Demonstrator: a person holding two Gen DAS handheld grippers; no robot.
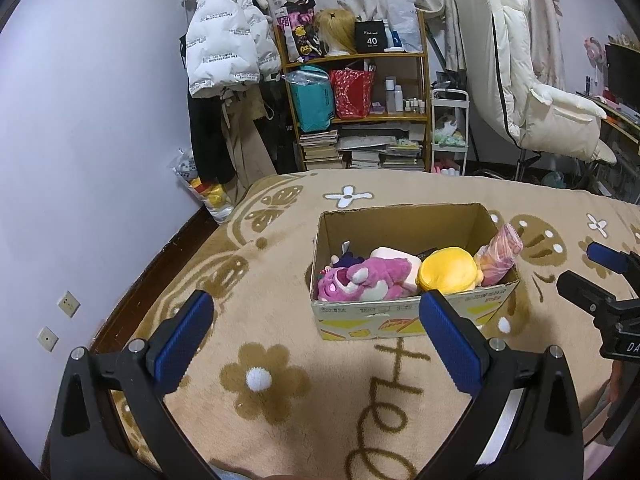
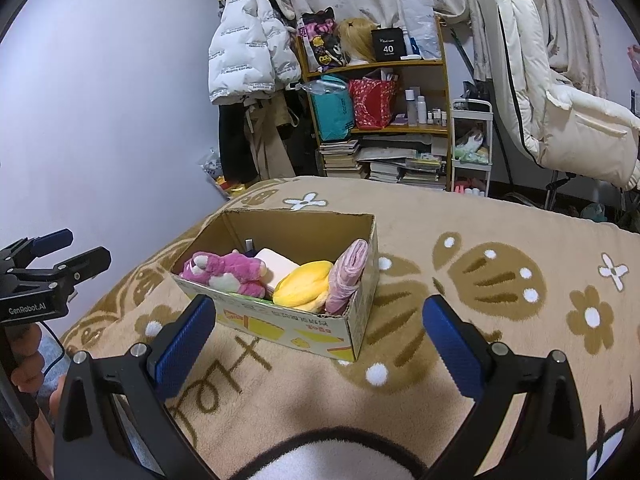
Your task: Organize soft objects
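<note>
An open cardboard box (image 1: 404,316) (image 2: 280,320) stands on the tan flowered blanket. Inside lie a pink plush bear (image 1: 360,278) (image 2: 228,272), a yellow plush (image 1: 448,270) (image 2: 304,284), a rolled pink cloth (image 1: 500,254) (image 2: 348,276) and a white soft item (image 2: 276,262). My left gripper (image 1: 316,320) is open and empty, held above the blanket just in front of the box. My right gripper (image 2: 320,324) is open and empty, in front of the box's near right corner. Each gripper shows at the edge of the other's view: the right one (image 1: 596,276), the left one (image 2: 60,256).
The blanket (image 1: 280,380) (image 2: 500,280) covers a bed. Beyond its far edge stand a wooden shelf (image 1: 356,92) with bags and books, hanging coats (image 1: 224,48) and a white chair (image 1: 532,92). The wall (image 1: 100,120) runs along the left.
</note>
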